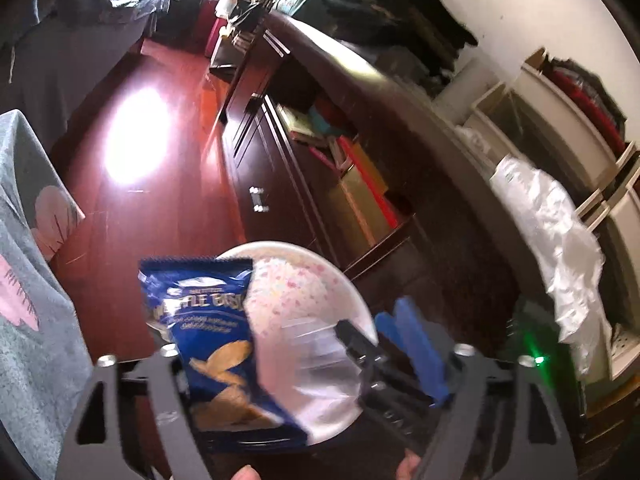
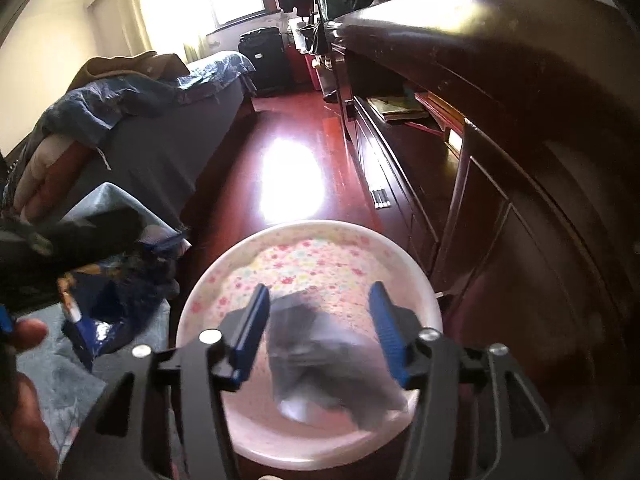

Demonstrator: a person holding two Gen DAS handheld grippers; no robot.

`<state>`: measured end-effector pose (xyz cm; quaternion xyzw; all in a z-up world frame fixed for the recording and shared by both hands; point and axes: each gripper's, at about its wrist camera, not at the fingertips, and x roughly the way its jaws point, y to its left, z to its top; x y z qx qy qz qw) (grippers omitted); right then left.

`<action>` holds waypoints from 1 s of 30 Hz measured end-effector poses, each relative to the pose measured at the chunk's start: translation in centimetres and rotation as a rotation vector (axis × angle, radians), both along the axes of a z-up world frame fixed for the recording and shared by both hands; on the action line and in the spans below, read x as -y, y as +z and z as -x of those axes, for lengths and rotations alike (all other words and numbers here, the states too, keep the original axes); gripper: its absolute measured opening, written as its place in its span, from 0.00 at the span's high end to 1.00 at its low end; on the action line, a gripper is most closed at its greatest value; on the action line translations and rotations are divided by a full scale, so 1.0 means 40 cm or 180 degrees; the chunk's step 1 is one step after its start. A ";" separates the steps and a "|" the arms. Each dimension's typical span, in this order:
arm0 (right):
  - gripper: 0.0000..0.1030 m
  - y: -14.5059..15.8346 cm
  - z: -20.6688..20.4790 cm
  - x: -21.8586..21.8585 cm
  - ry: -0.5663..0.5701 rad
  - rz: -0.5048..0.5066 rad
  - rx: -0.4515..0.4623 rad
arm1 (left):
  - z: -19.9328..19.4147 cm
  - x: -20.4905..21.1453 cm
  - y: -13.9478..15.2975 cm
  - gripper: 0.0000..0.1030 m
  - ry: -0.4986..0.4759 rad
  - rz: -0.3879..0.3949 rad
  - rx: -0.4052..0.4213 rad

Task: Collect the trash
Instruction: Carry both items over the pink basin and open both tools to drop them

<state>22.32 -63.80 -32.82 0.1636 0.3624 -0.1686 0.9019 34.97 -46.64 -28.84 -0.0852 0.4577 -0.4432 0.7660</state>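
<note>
Two tongs are counted, along with one crisp bag, one crumpled wrapper and one flowered plate.

The right tongs are spread wide. The clear wrapper is blurred between their blue fingers, and contact with either one cannot be made out. The plate lies directly beneath and ahead of them.

The left tongs also seem spread. The blue crisp bag is seen against their left-hand finger, in front of the plate's near rim, but whether it is pinched there cannot be told. From the right tongs' view, the bag is well off to their left.

Several risks are judged likely:
- **Wrapper missed:** it is light and slippery, so it could be missed if the right tongs are closed too high, or pushed along the plate and over its edge.
- **Plate struck:** the plate could be tipped or knocked if the fingers are driven down onto its rim.
- **Bag dropped:** being only loosely supported, the bag could slide free and fall to the red floor below the left tongs.
- **Collision:** with both tongs crowded over the same plate, one could be struck by the other
</note>
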 end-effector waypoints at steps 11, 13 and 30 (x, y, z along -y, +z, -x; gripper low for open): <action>0.36 0.019 0.044 -0.016 -0.0113 0.0054 0.0007 | -0.019 0.087 0.014 0.04 -0.0242 0.0223 -0.0089; 0.35 0.023 0.057 -0.018 -0.0147 0.0086 -0.0012 | -0.029 0.104 -0.009 0.04 -0.0240 0.0069 -0.0264; 0.35 0.008 0.097 -0.042 -0.0127 -0.0026 -0.0092 | -0.051 0.198 -0.031 0.03 -0.0223 -0.1086 -0.0433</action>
